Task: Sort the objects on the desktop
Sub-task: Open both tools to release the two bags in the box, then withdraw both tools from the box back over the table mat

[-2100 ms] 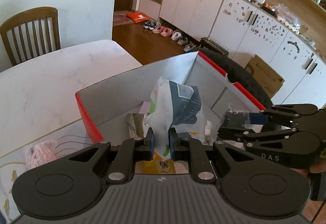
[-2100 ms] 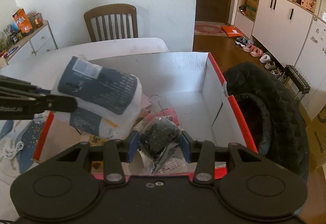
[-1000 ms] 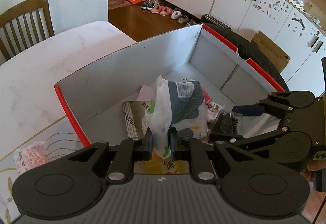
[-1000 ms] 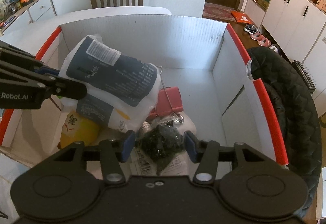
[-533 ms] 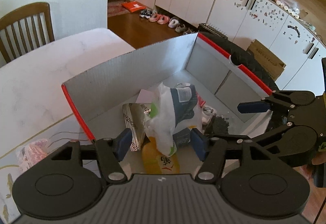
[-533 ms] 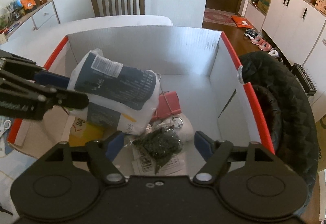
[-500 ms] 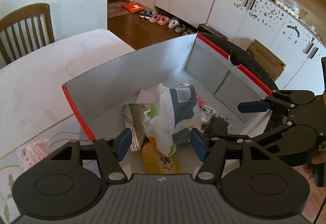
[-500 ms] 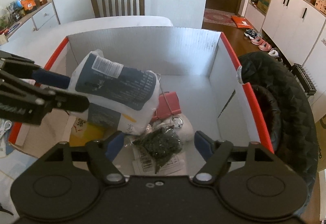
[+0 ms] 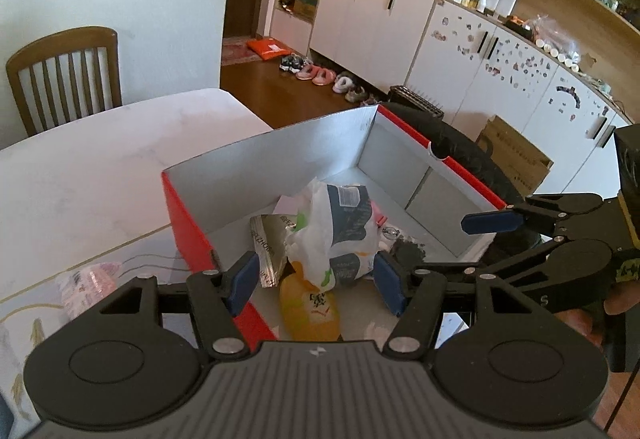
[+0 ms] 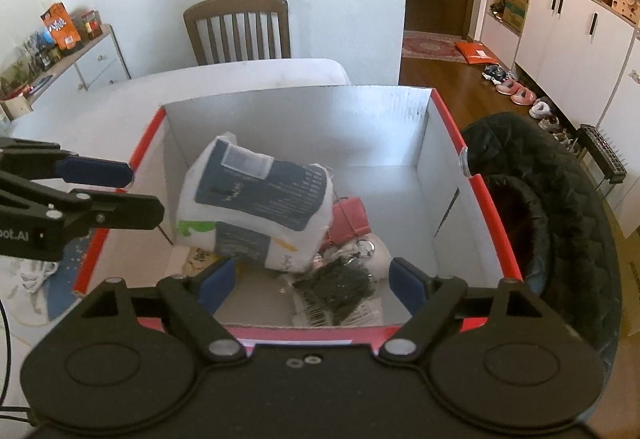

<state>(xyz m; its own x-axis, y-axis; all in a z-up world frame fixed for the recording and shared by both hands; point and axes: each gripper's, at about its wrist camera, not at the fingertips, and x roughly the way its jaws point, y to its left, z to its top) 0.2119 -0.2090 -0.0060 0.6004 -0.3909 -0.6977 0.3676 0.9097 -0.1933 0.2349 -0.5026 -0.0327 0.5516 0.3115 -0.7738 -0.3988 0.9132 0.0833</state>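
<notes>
white/navy pkt (image 10: 256, 207) crumpled | in red box (image 10: 496, 223) | tilted

On the black left claw (image 10: 120, 191) at nine o'clock in the right wrist view, white letters read "oot.AI", cut off at the frame edge. The white-and-navy plastic packet (image 10: 256, 199) carries print and a label, too blurred to read. Nothing else is legible.
</notes>
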